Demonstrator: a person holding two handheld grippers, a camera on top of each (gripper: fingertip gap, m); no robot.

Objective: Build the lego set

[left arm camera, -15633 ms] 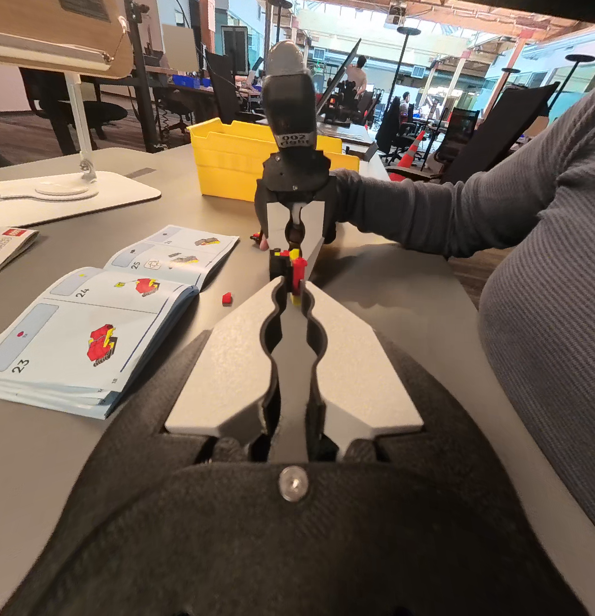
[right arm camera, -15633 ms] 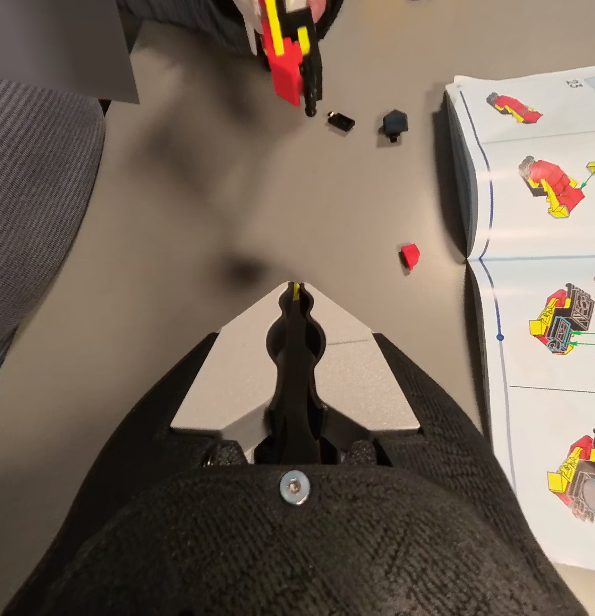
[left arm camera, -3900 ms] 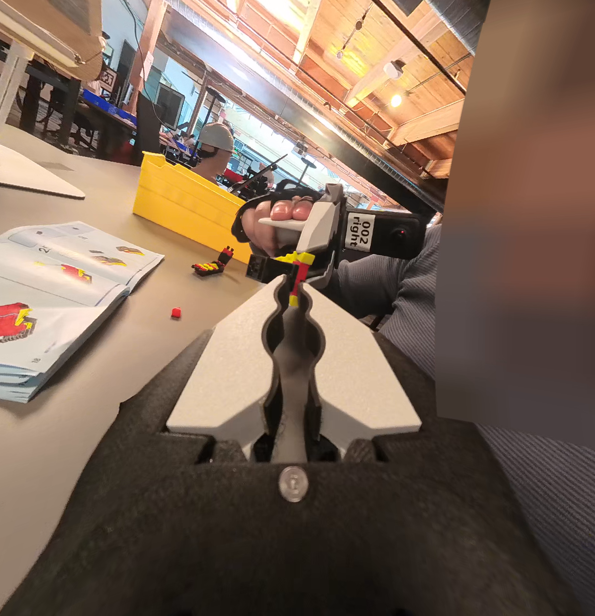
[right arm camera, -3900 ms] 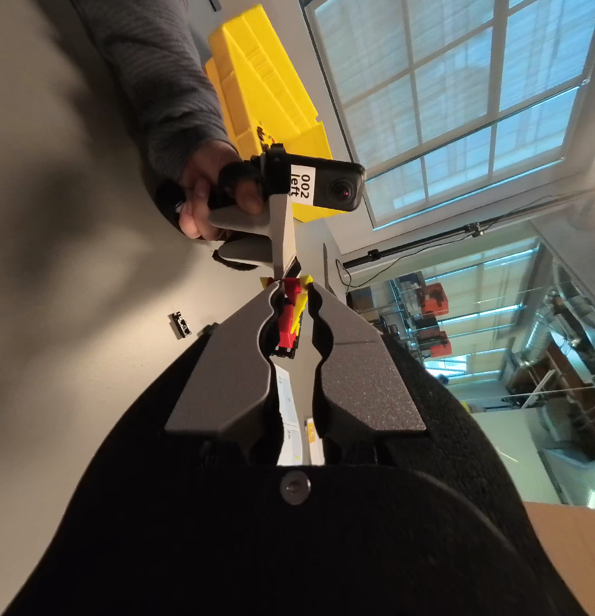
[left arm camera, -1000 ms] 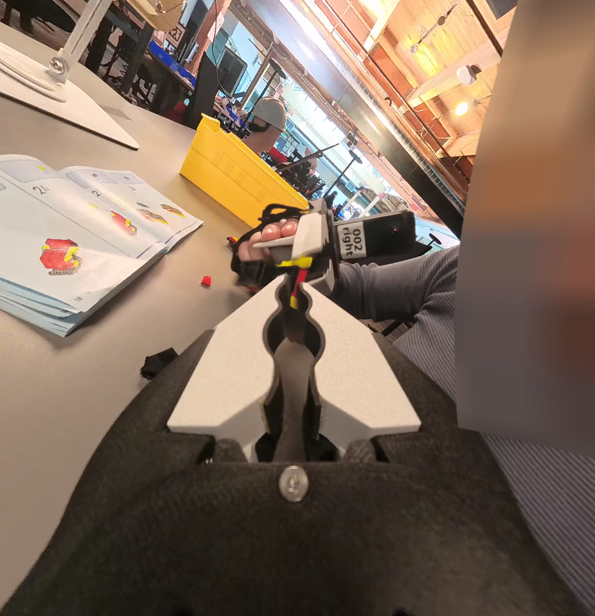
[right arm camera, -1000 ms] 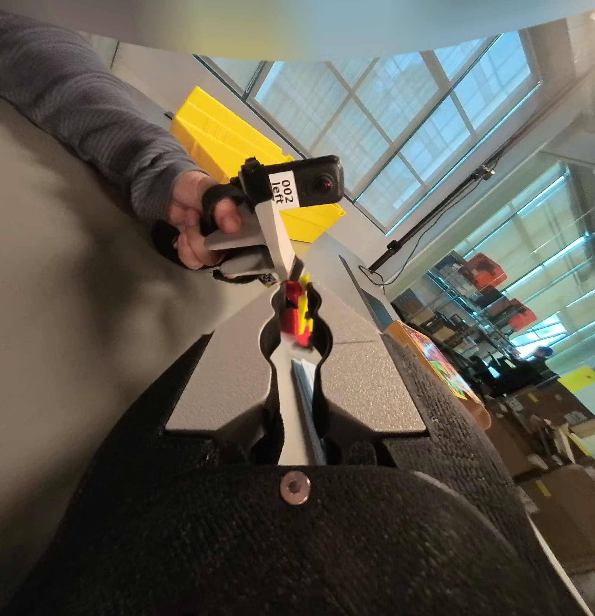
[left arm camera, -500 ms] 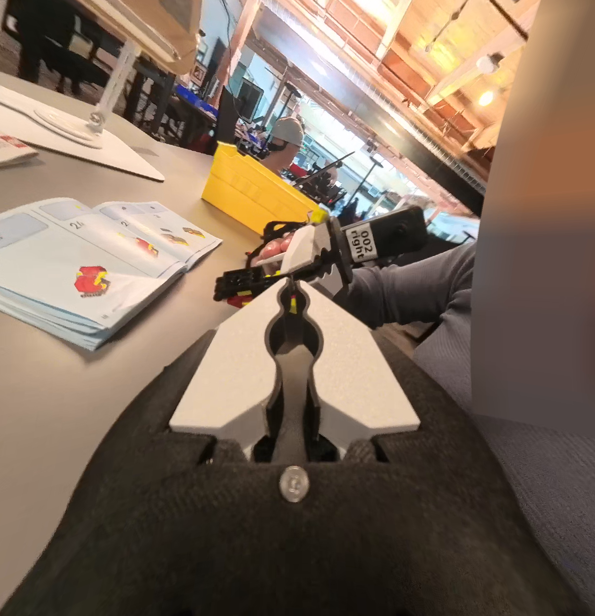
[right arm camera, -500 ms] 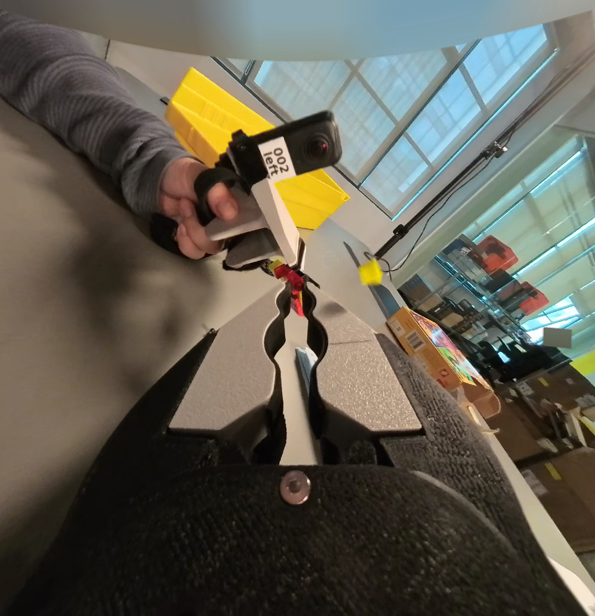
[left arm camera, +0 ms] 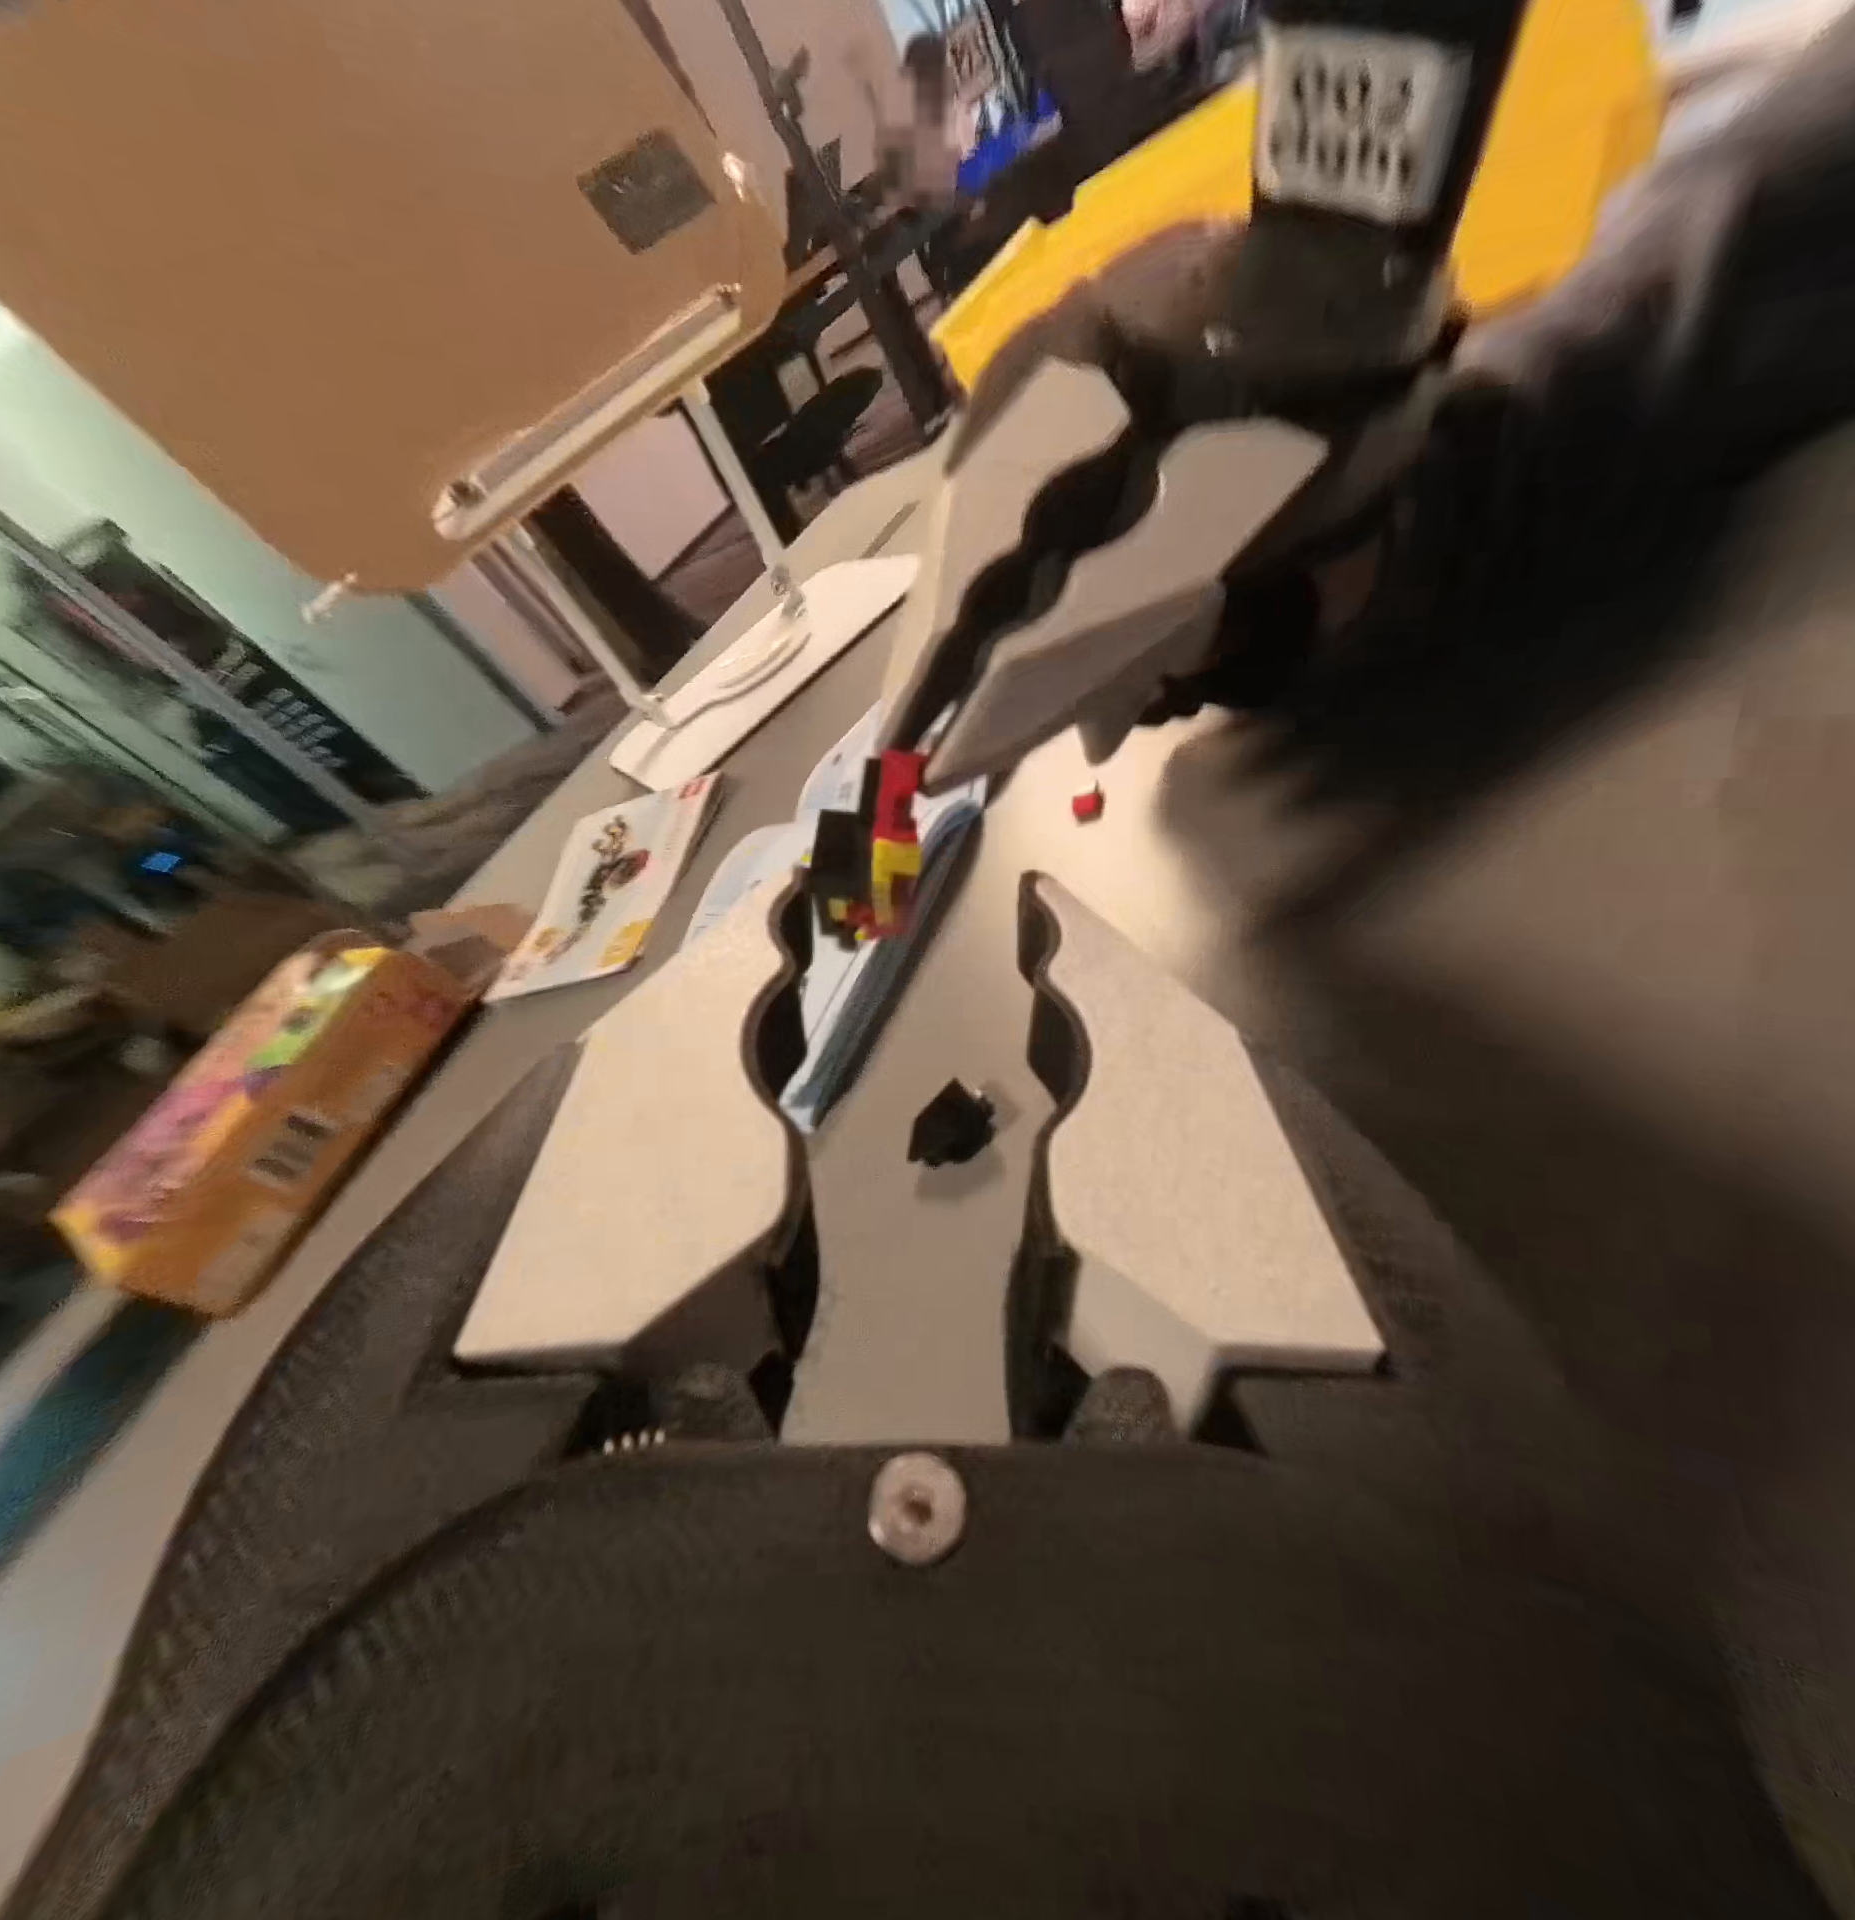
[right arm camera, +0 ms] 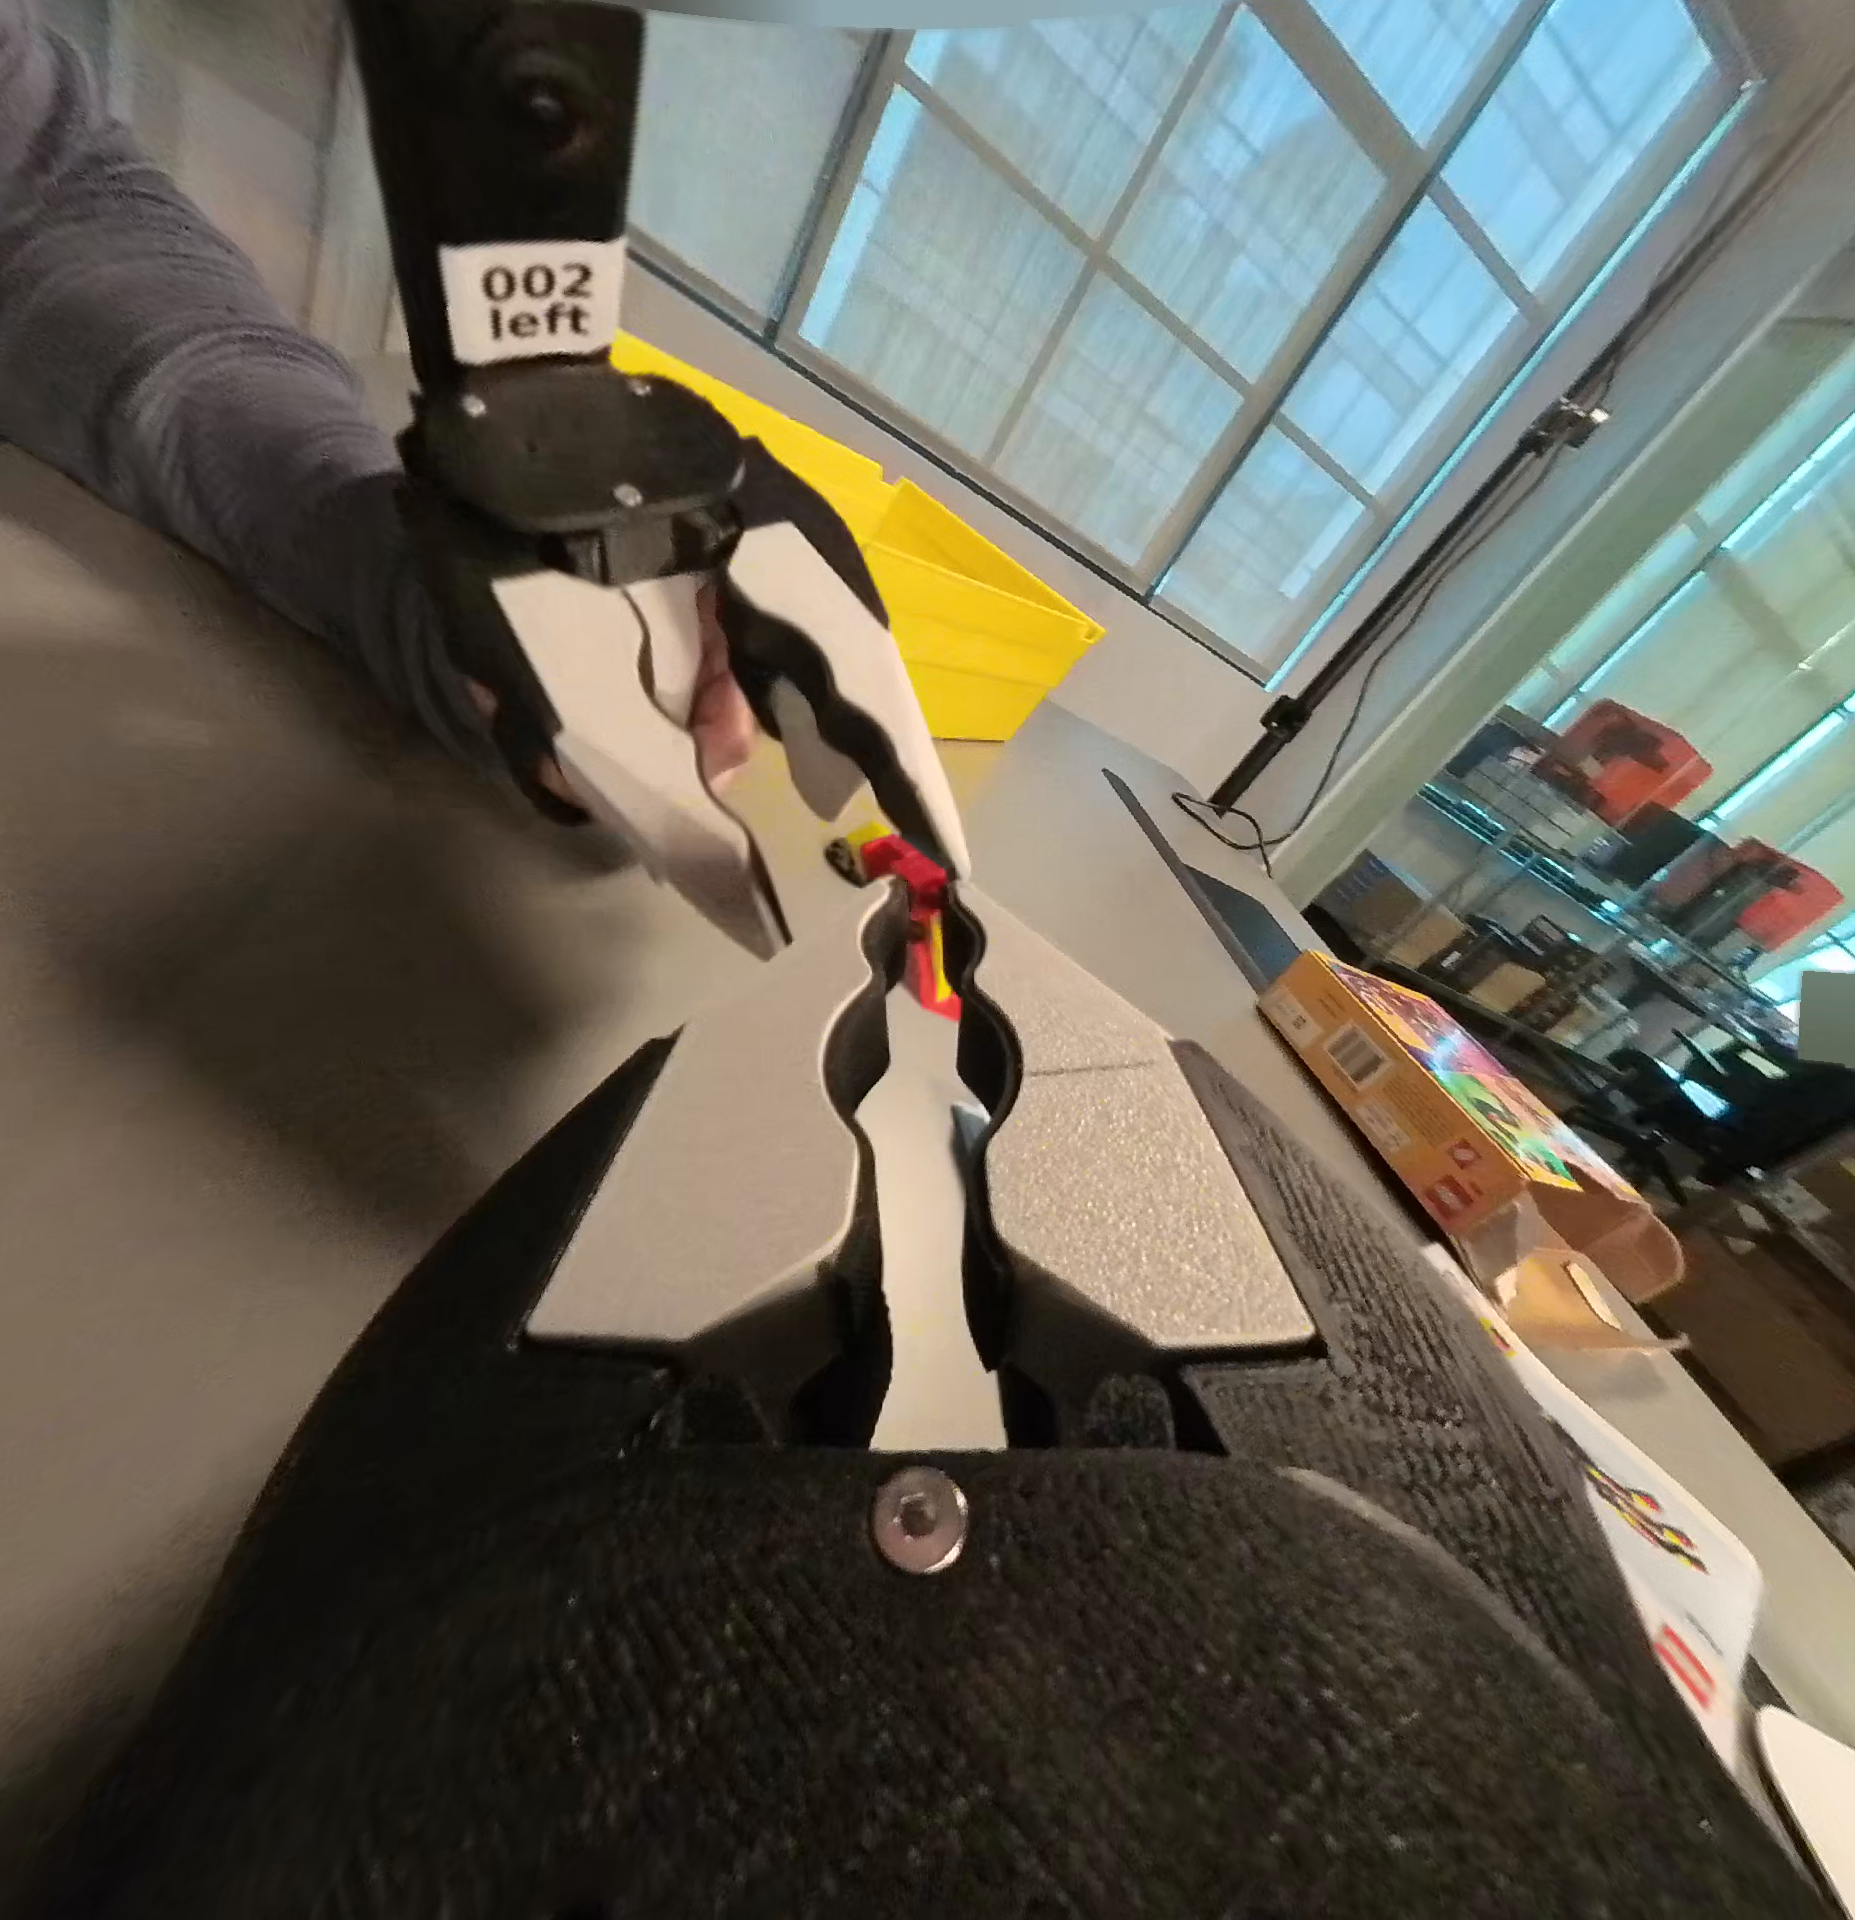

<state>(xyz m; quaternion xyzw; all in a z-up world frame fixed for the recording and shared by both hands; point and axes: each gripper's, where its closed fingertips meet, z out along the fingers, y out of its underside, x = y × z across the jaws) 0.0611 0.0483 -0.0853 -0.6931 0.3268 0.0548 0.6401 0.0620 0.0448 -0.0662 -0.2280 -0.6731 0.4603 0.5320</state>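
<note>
The small red, yellow and black lego model hangs above the grey table. My right gripper is shut on it, and the model's red and yellow end shows between its tips. In the left wrist view the right gripper comes down from the upper right and pinches the model's red top. My left gripper is open and empty, with its tips on either side of the model and just below it. In the right wrist view the left gripper points down, jaws apart, right by the model.
A black lego piece lies on the table between my left fingers. A small red piece lies farther off. The open instruction booklet, an orange box, a white lamp base and a yellow bin stand around. Both grippers' tips are close together, under 4 cm apart. The left tips stand about 7 centimetres off the black lego piece.
My left gripper has opened and let go of the model, and its view has swung left with blur. The right gripper still holds the model.
</note>
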